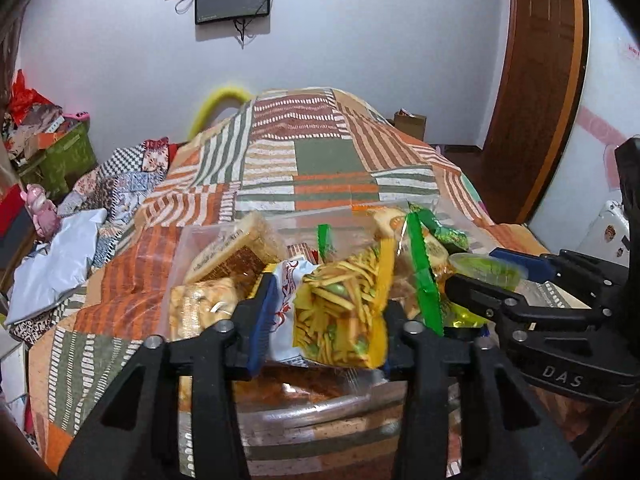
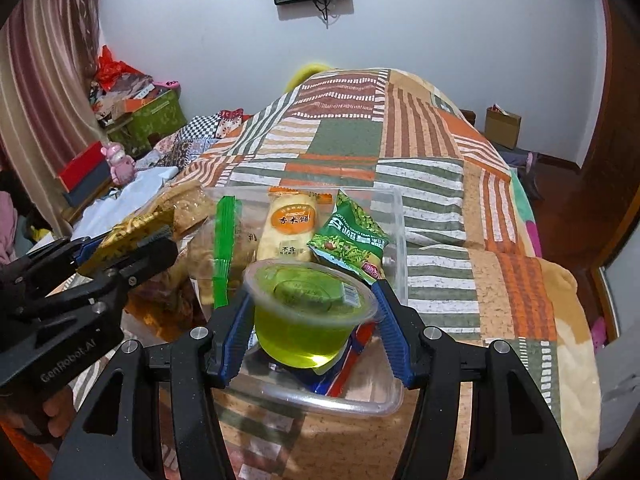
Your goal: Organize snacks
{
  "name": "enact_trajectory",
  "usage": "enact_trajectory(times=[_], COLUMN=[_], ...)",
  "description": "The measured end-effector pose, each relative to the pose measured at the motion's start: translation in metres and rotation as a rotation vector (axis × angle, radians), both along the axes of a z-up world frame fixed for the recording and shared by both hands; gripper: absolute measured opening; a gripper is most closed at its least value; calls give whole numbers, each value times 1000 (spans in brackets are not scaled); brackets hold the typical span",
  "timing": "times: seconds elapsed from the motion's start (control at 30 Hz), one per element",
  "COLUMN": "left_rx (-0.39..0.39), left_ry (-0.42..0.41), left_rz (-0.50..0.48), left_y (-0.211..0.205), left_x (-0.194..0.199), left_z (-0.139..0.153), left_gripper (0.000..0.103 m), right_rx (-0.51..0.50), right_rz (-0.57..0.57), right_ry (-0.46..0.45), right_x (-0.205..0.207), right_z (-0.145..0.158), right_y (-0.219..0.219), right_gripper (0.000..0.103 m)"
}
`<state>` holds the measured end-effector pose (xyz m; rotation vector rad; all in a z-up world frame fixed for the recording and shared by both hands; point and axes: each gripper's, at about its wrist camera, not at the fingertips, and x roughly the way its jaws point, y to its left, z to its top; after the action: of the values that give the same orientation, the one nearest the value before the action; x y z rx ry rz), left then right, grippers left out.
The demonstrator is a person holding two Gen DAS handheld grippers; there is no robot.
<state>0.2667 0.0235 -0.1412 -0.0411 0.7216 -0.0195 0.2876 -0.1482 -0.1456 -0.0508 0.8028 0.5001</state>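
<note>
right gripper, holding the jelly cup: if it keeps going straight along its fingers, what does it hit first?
Most likely the snacks standing in the clear plastic container: the pale rice-cake packet sits right behind the green jelly cup held by the right gripper, with the green pea packet just beside. Depth is unclear.

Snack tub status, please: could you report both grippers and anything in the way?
Left gripper open, yellow stick-snack packet loose between jaws. Right gripper shut on green jelly cup, above clear tub. Tub crowded with packets.
</note>
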Motion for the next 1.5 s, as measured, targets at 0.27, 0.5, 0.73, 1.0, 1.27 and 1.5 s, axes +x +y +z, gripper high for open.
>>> enact_trajectory(times=[0.27, 0.5, 0.73, 1.0, 1.27, 1.5], left_rx=[-59, -97, -106, -98, -58, -38], left_ry=[37, 20, -94, -245, -347, -387], left_rz=[-15, -3, 9, 15, 34, 21], left_y=[4, 8, 10, 8, 0, -9], left_x=[-10, -27, -66, -131, -190, -218], left_z=[1, 16, 62, 117, 144, 149], left_gripper=[75, 75, 75, 75, 94, 100], right_rx=[7, 29, 66, 133, 190, 205], right_rz=[16, 10, 17, 32, 36, 37], right_ry=[8, -24, -101, -213, -307, -331], right_x=[-6, -17, -45, -94, -142, -161], right_z=[6, 24, 62, 109, 137, 140], right_y=[-4, -14, -24, -37, -49, -51], right_gripper=[61, 61, 61, 70, 84, 97])
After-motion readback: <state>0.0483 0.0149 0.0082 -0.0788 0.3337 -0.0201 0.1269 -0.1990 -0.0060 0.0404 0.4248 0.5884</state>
